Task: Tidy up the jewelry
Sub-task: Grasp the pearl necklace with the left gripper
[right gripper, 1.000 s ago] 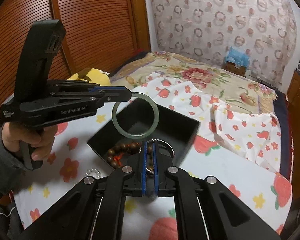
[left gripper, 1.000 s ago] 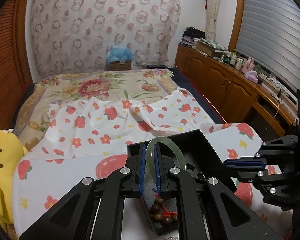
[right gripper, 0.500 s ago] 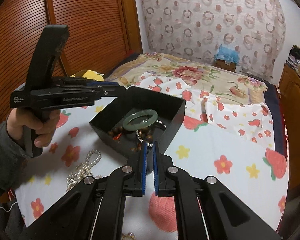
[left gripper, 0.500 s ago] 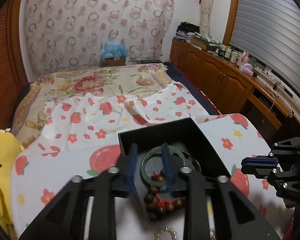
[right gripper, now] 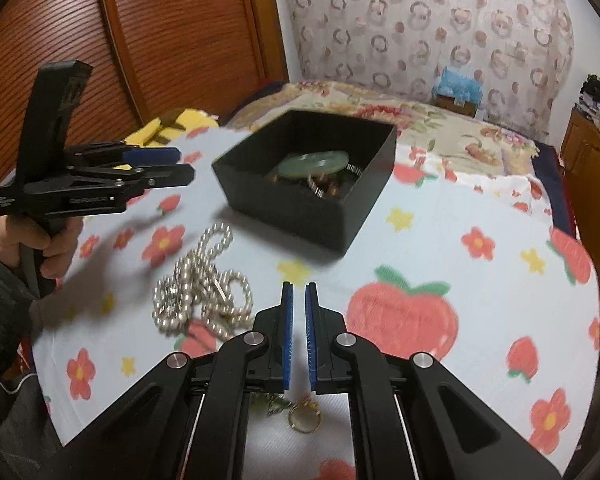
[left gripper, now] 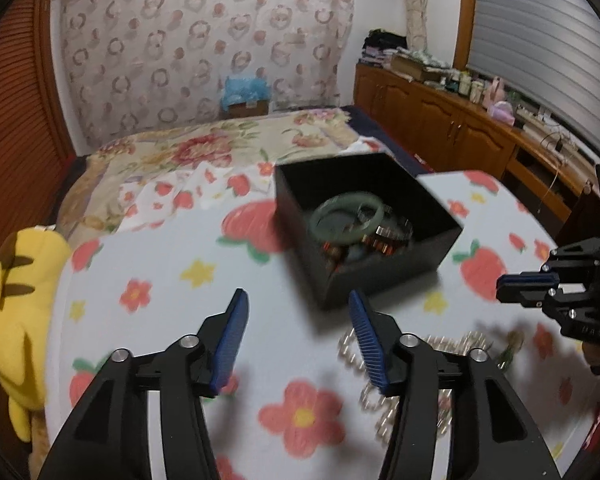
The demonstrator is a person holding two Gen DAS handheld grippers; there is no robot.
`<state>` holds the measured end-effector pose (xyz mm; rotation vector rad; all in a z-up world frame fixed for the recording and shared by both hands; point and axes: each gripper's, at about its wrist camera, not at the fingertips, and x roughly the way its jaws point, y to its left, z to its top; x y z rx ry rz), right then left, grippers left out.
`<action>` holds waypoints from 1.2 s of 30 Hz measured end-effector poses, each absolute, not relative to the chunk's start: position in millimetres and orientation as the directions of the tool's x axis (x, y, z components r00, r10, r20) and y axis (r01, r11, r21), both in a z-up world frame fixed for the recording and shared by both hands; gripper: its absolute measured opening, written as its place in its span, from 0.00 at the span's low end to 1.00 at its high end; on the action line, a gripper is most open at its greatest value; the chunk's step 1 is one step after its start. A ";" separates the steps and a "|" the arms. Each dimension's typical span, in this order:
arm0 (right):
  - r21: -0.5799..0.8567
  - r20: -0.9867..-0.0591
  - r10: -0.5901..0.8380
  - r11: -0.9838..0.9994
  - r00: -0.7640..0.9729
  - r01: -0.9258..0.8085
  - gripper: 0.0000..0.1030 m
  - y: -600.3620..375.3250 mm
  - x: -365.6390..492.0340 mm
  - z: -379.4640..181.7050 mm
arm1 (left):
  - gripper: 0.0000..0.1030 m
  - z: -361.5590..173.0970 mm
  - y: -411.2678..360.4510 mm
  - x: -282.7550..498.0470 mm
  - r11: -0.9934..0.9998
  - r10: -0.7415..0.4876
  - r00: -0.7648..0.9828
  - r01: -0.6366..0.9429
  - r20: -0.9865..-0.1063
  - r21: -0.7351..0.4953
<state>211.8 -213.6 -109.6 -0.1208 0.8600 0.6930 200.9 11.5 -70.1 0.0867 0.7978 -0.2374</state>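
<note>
Your left gripper [left gripper: 296,306] hangs level above the flowered cloth [right gripper: 452,216], short of the black box [left gripper: 384,280], its blue pads [left gripper: 230,336] spread wide with nothing between them. From the right wrist view your left hand [right gripper: 40,240] is wrapped round the handle, fingers curled on the trigger; white lettering runs along the gripper's side (too blurred to read). Your right gripper [right gripper: 299,300] sits low over the cloth, its pads almost together, a thin slit left, holding nothing. The green bangle [left gripper: 346,216] lies tilted inside the box on top of the brown beads [right gripper: 328,192] and a metal band. The pearl necklace [right gripper: 200,284] is heaped on the cloth just left of your right gripper, and a gold ring [right gripper: 304,418] lies under it.
</note>
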 end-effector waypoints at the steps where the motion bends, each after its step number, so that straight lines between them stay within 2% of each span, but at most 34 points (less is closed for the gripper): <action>1: 0.177 -0.735 0.514 0.775 0.442 -0.607 0.13 -212.4 211.2 -112.7 | 0.60 -72.1 13.2 198.0 0.971 -0.170 0.674 0.240 -0.719 -0.005; 13: 0.175 -0.791 0.489 0.757 0.368 -0.630 0.15 -189.8 211.6 -135.6 | 0.63 -98.4 12.4 175.7 0.968 -0.153 0.625 0.252 -0.765 0.013; 16: 0.171 -0.799 0.476 0.765 0.367 -0.621 0.11 -190.5 215.2 -137.1 | 0.63 -99.3 8.7 173.7 0.965 -0.165 0.619 0.262 -0.768 0.004; 27: 0.079 -0.821 0.411 0.770 0.397 -0.633 0.14 -184.0 214.7 -137.1 | 0.63 -104.9 0.9 169.7 0.956 -0.188 0.599 0.292 -0.778 -0.006; 29: 0.076 -0.821 0.418 0.755 0.388 -0.651 0.05 -182.6 213.7 -137.2 | 0.63 -105.0 2.3 169.6 0.956 -0.193 0.596 0.294 -0.780 -0.012; 36: 0.056 -0.784 0.403 0.803 0.472 -0.593 0.04 -201.6 214.8 -123.6 | 0.62 -106.7 -0.2 167.6 0.949 -0.219 0.580 0.313 -0.785 -0.034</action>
